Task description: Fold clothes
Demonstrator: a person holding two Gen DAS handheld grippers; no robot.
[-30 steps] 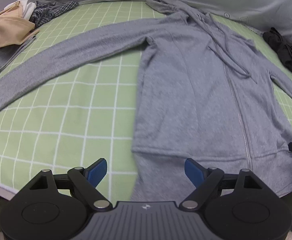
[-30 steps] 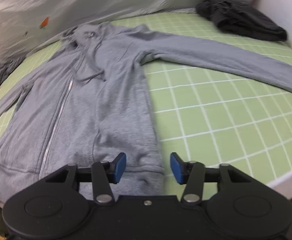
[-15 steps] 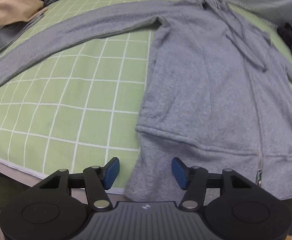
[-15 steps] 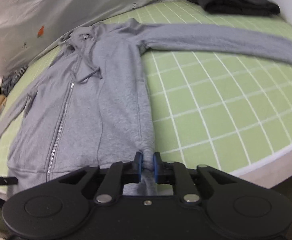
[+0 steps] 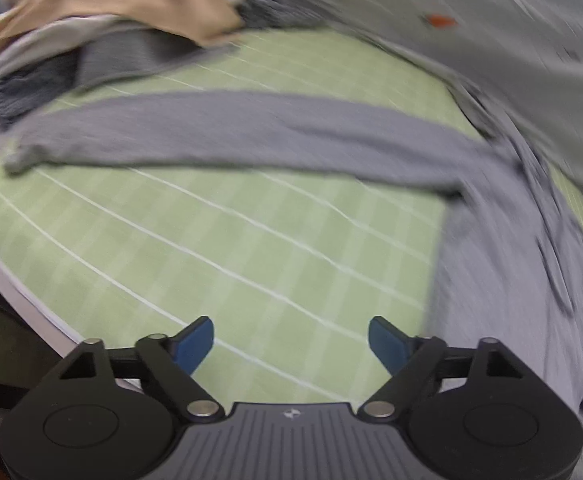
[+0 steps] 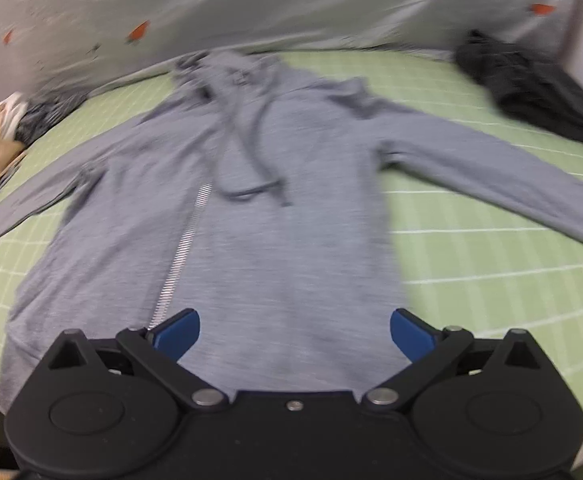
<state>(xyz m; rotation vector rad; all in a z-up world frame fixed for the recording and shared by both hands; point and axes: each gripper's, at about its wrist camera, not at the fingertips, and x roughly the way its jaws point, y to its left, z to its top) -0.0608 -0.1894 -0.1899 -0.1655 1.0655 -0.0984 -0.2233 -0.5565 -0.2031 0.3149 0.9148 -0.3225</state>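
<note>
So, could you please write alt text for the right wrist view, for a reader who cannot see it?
A grey zip hoodie lies flat, sleeves spread, on a green grid mat. The right gripper is above its hem, jaws opening, pinching nothing. A dark garment lies far right.

Grey knit zip-front hoodie [image 6: 291, 208] lies flat, front up, on the green white-gridded mat. Hood at the far edge, hem nearest the camera and reaching the mat's near edge. Silver zipper [image 6: 183, 248] runs down the front, closed as far as blur allows. Two grey drawstrings [image 6: 259, 160] trail loosely over the chest. Both sleeves spread outward: one long sleeve [image 5: 219, 136] lies straight across the mat, cuff near the pile of clothes; the other sleeve [image 6: 503, 176] extends toward the opposite side.
</note>
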